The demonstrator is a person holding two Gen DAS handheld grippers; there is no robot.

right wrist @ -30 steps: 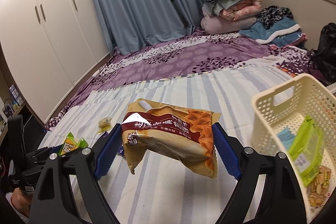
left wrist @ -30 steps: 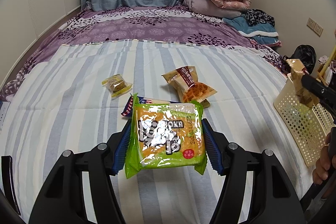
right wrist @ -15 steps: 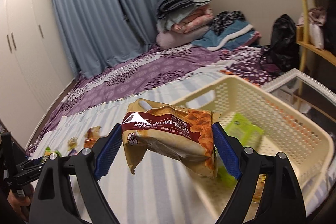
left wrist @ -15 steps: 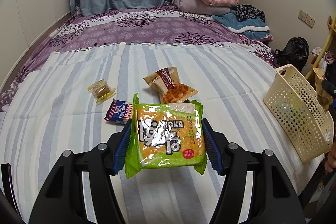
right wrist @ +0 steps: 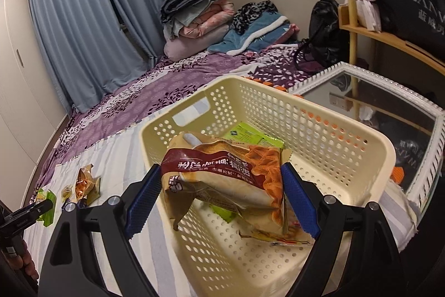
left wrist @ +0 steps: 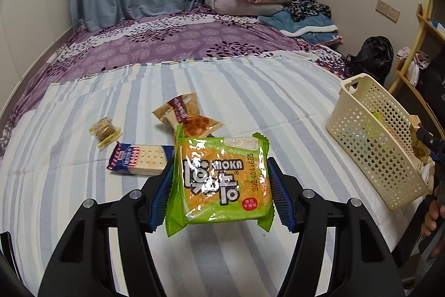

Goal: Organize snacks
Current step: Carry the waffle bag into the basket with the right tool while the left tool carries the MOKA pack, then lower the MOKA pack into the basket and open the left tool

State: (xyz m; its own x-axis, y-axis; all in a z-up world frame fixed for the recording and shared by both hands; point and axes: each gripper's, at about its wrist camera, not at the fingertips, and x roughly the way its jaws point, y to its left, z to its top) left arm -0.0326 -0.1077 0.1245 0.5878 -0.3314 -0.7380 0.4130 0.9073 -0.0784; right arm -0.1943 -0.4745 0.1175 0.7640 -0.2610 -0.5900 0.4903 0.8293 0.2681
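The right gripper (right wrist: 222,199) clamps a brown waffle packet (right wrist: 222,180) between its blue pads, held above the open cream basket (right wrist: 347,135), which sits at the edge of the striped bed (left wrist: 250,91). The packet hides much of the basket floor; a green packet (right wrist: 251,134) and part of another wrapper show beneath it, their labels hard to read. The left gripper (left wrist: 221,185) grips a green MOKA cracker packet (left wrist: 221,180) above the bed, covering the near end of a blue cracker pack (left wrist: 139,157). Beside that lie a second waffle packet (left wrist: 186,116) and a small yellow-wrapped snack (left wrist: 105,130). Half a second ago the right gripper's packet hung at the basket's near rim; it is now over the interior. The left gripper's hold is unchanged.
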